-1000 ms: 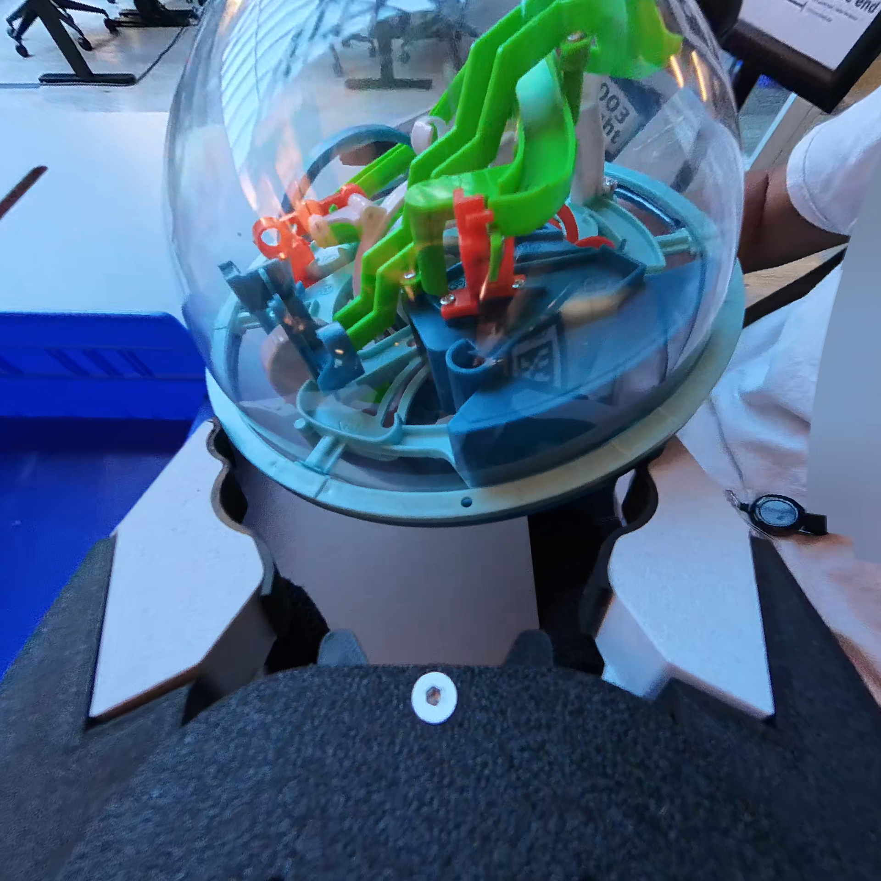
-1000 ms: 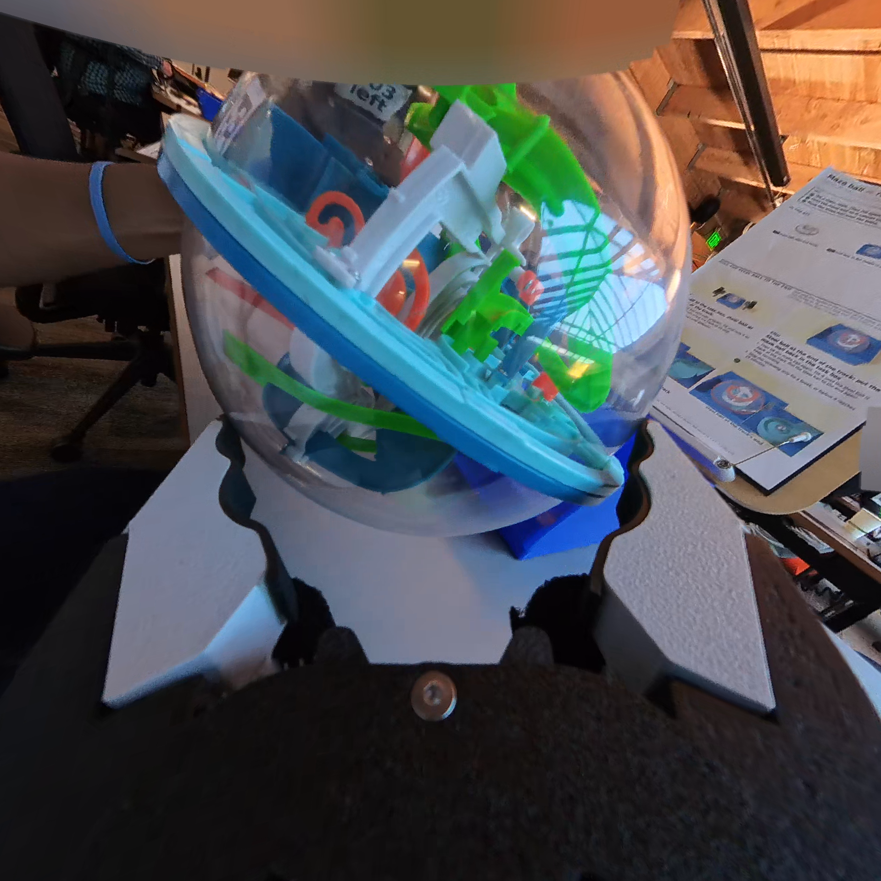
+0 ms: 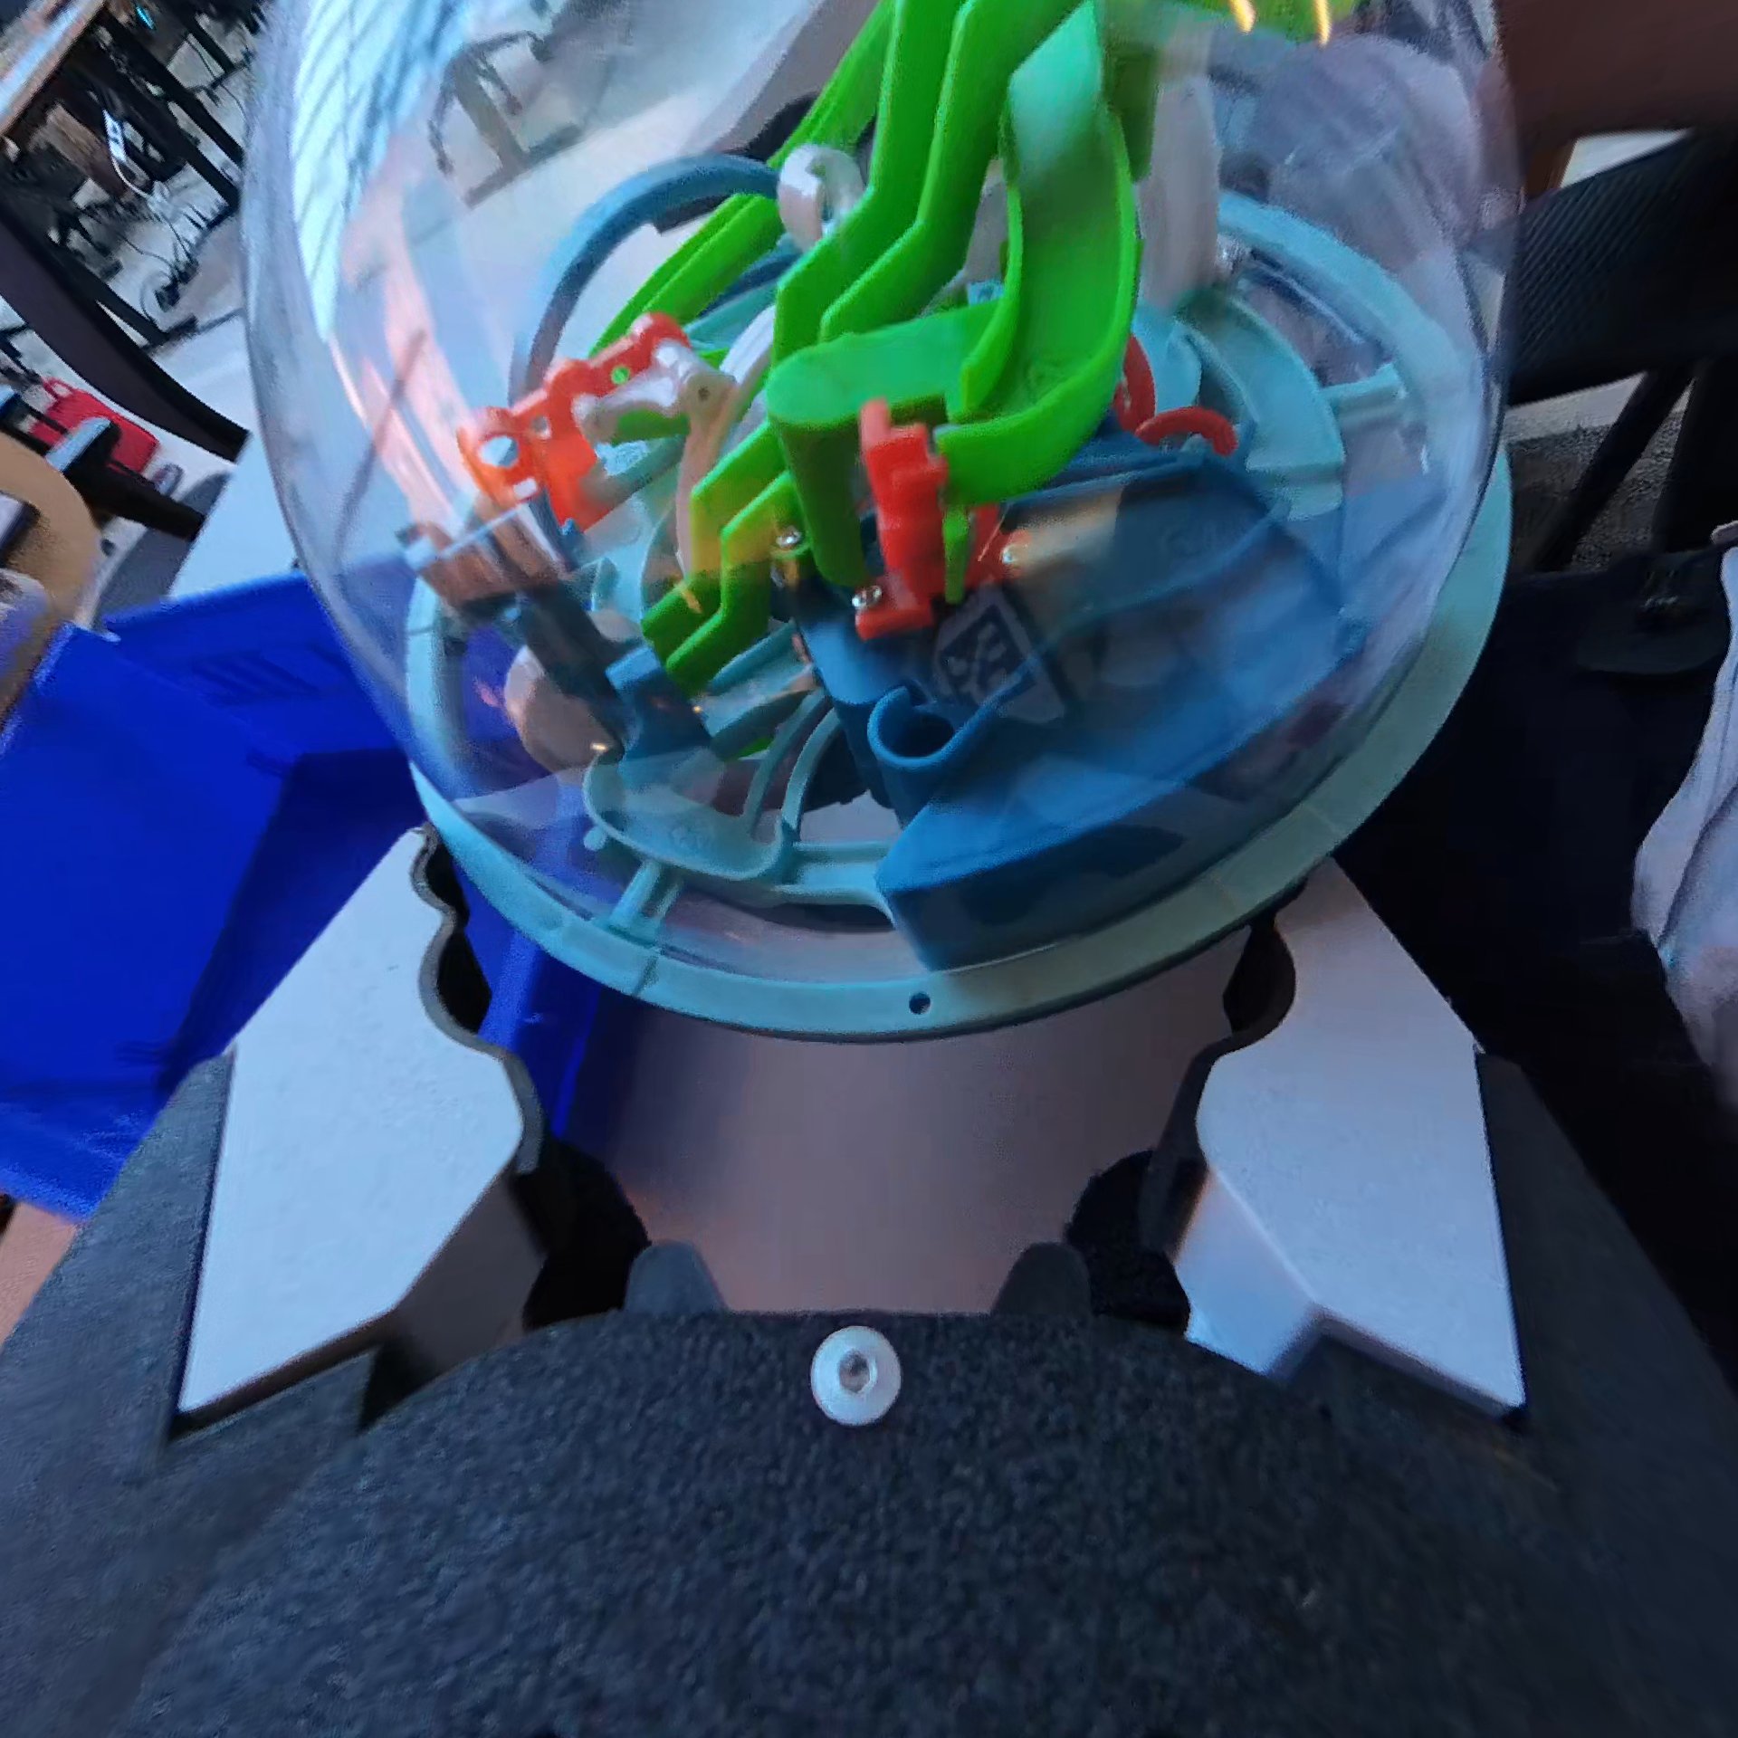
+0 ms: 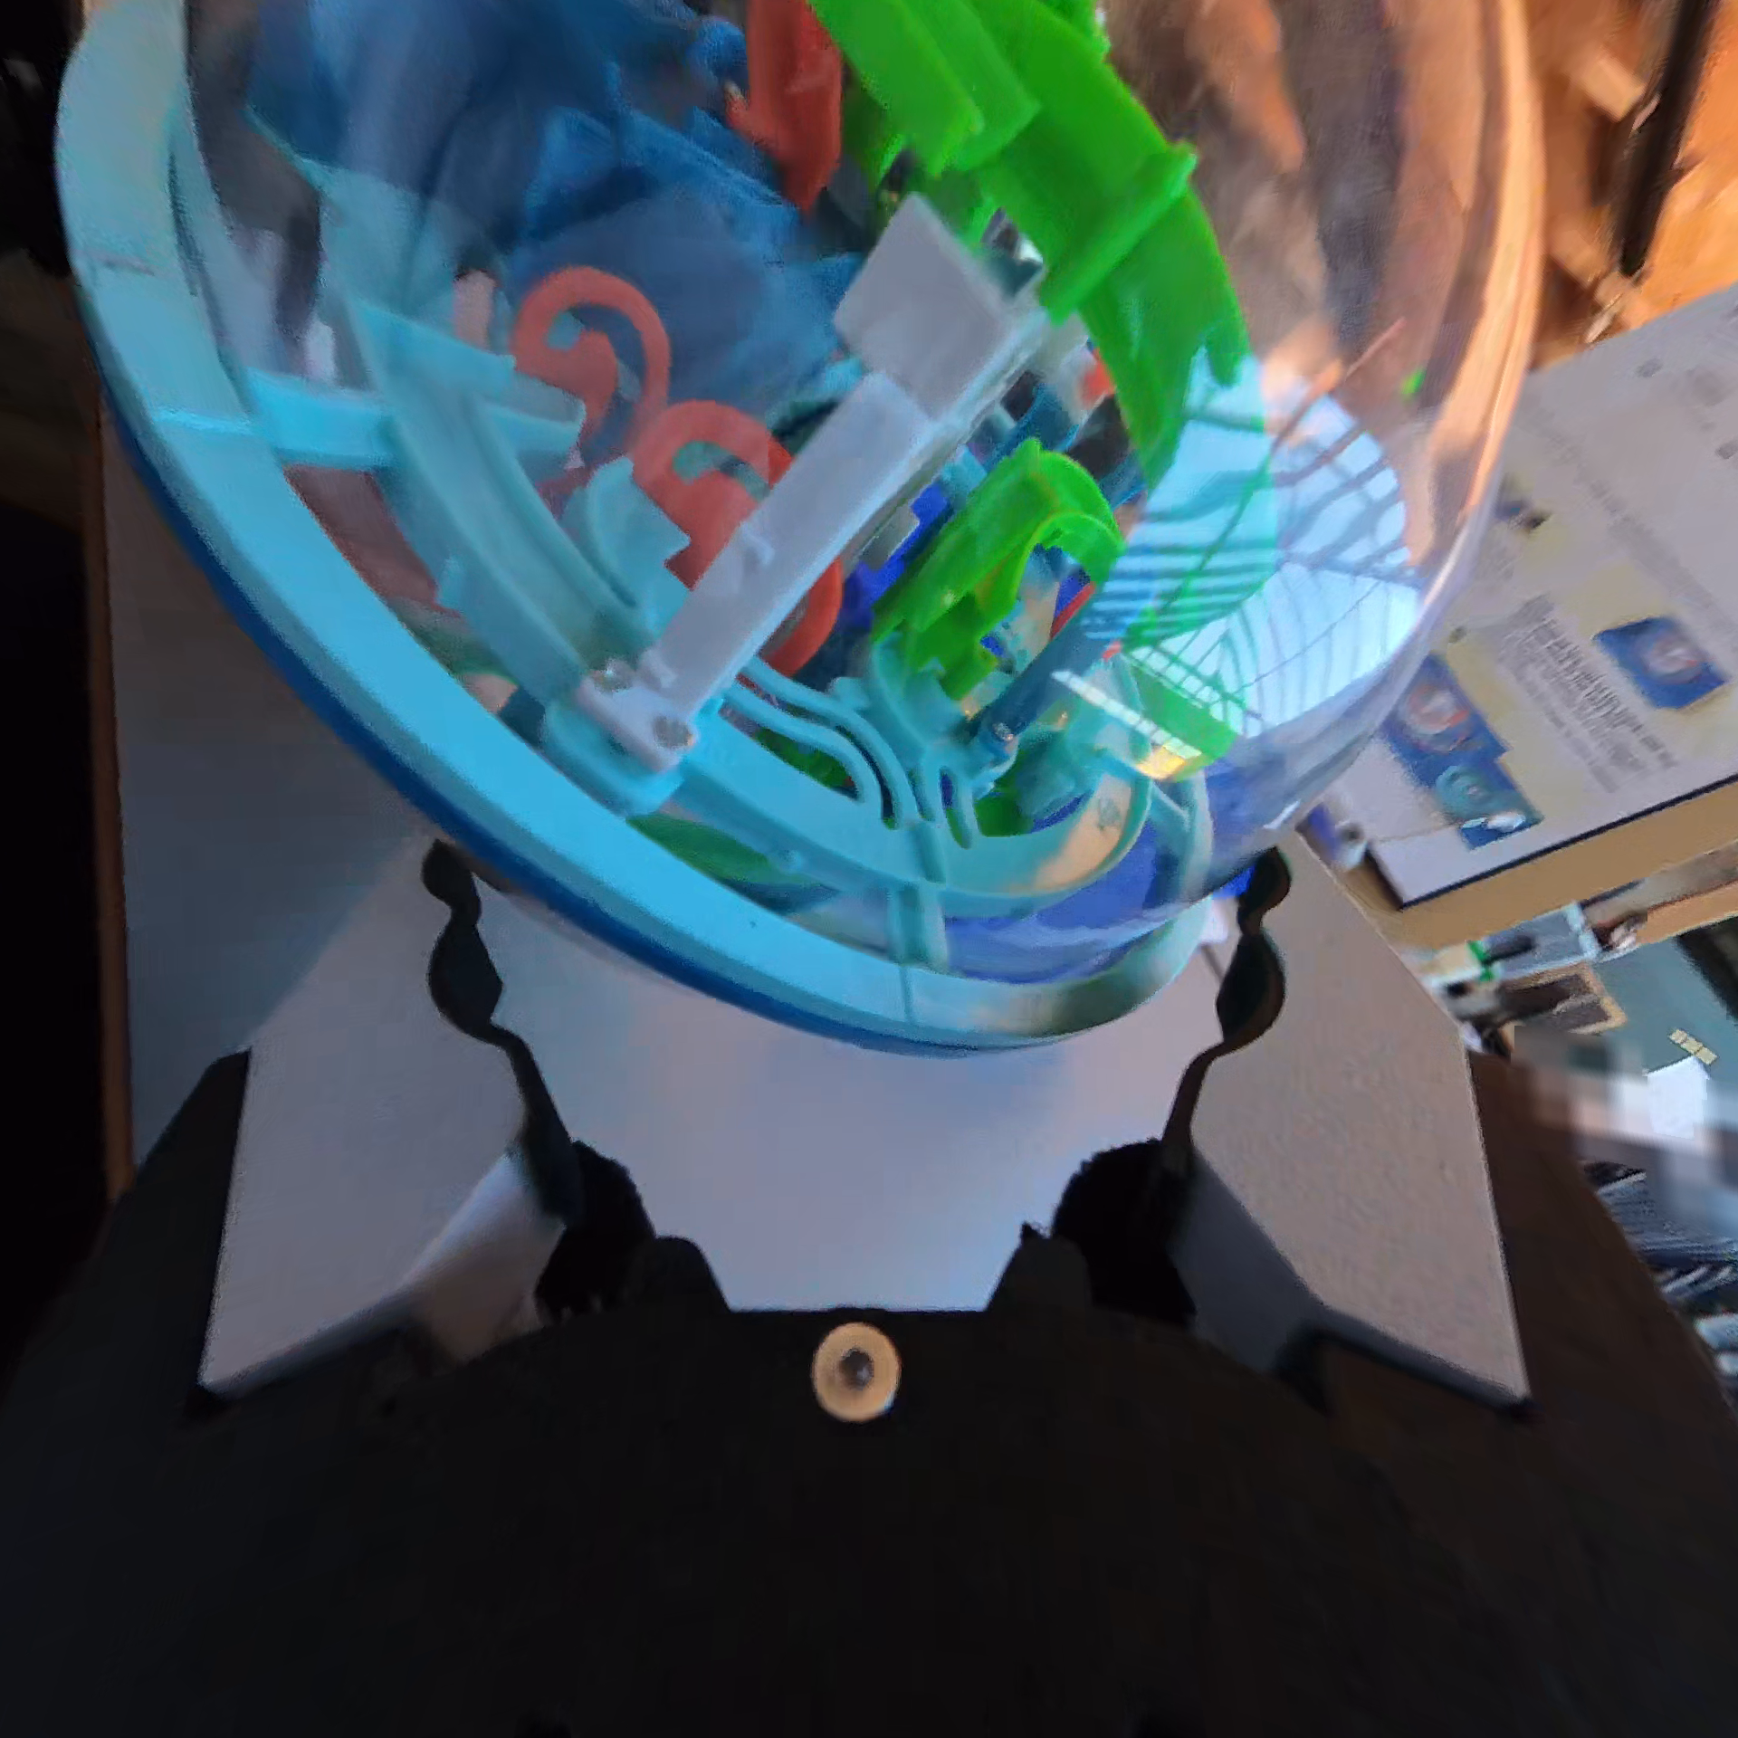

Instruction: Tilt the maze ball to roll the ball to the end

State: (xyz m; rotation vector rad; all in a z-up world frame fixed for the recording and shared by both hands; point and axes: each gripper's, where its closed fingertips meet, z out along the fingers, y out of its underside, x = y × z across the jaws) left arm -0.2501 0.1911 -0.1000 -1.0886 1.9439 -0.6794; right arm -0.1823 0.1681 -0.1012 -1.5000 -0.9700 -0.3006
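The maze ball [image 3: 846,470] is a clear sphere with green, orange and blue tracks and a pale blue ring around its middle. It is held off the table between my two grippers. My left gripper [image 3: 851,903] has its fingers wide apart, with the tips against the ring's lower edge. The right wrist view shows the maze ball [image 4: 752,470] from the other side, tilted, its ring running from upper left to lower right. My right gripper [image 4: 846,903] is also wide apart against the sphere. I cannot make out the small ball inside.
A blue bin [image 3: 169,846] sits at the left, below the sphere. A white table surface [image 4: 799,1129] lies under the grippers. A printed instruction sheet [image 4: 1599,611] stands at the right. A person's white clothing [image 3: 1702,846] and dark chairs are close by.
Both grippers have tilted and turned the maze ball. It now fills more of both views, and the blue bin has come closer in the left wrist view. The right wrist view is blurred by motion.
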